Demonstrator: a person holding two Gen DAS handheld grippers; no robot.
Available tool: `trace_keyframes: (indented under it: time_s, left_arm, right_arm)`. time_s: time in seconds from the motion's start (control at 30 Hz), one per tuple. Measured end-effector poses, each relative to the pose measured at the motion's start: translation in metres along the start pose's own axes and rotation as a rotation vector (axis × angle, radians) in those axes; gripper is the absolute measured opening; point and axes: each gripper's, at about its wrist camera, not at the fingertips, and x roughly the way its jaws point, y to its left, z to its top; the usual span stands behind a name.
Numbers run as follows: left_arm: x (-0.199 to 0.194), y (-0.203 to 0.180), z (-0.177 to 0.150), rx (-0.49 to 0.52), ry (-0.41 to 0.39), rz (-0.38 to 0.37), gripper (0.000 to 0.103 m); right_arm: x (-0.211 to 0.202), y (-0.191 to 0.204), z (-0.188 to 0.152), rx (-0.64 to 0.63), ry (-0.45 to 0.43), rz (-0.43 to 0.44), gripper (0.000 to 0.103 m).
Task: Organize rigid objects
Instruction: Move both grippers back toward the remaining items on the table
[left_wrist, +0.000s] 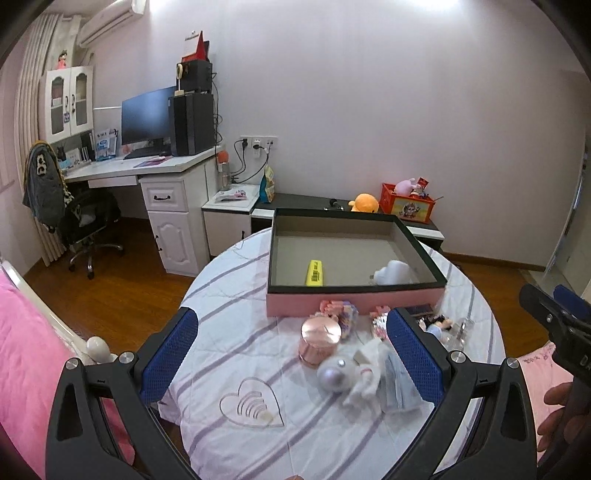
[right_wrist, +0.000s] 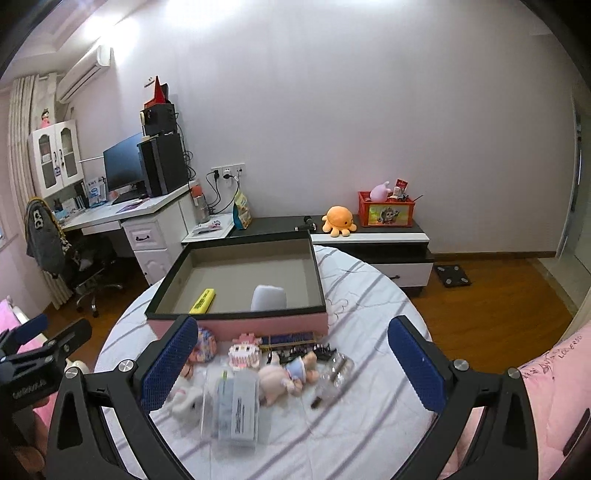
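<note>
Pink box (left_wrist: 354, 297), dark rim, grey inside, on striped round counter (left_wrist: 236, 295); holds yellow bar (left_wrist: 314, 272) and white piece (left_wrist: 393, 272). Loose items lie at its 6 o'clock side: rose-gold tin (left_wrist: 319, 338), clear case (right_wrist: 232, 410), doll (right_wrist: 291, 371). Left tool (left_wrist: 291, 365) released, tin between fingers at 12 o'clock. Right tool (right_wrist: 295, 365) released, empty, case at its 7 o'clock.

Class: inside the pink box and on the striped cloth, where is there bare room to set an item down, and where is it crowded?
Free: the pink box floor behind the yellow bar and white object; the cloth's right side. Crowded: the toy strip along the box front.
</note>
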Motion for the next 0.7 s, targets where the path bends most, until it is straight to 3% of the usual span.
trace_keyframes:
  time_s: [0.27, 0.7]
  left_arm:
    - [-0.009, -0.007, -0.019, 0.013, 0.032, -0.005, 0.103]
    - [0.002, -0.009, -0.031, 0.023, 0.068, -0.002, 0.103]
  right_arm:
    - [-0.014, -0.021, -0.023, 0.029, 0.029, -0.029, 0.103]
    - [-0.008, -0.03, -0.032, 0.036, 0.063, -0.045, 0.103]
